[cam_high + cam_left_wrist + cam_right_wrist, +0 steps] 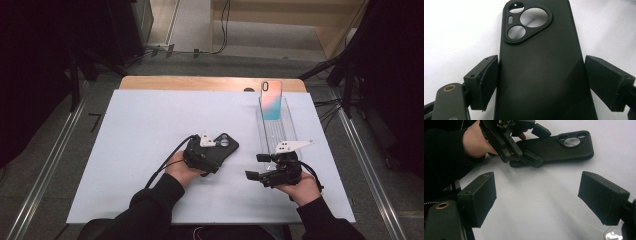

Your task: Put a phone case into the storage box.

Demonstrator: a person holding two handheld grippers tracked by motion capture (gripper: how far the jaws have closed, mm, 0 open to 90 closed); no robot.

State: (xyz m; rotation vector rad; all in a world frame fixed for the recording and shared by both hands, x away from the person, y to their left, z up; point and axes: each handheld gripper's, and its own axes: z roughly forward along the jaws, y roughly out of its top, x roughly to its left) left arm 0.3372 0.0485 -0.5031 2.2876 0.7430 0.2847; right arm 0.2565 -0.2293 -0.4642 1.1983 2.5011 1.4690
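The left gripper (218,150) sits low over the black phone case (223,146), which lies flat on the white table (135,130), camera cutout end pointing away from the hand. In the left gripper view the case (541,72) runs up between the two jaws – the left pad is touching or just about touching its long edge, the right pad stands just off the other edge w/ a thin gap. So jaws apart, straddling the case, not clamped on it.

The right gripper (256,166) is held near the person's side of the table, well to the right of the case, jaws pointing across toward the left gripper. In the right gripper view its jaws stand wide apart w/ bare table between them – nothing held. Beyond them the case (559,146) lies flat, w/ the left gripper (534,145) astride its near end.

Just past the right gripper is a clear stand (276,131), and at its far end a pink-to-blue phone case (271,100) leans upright.
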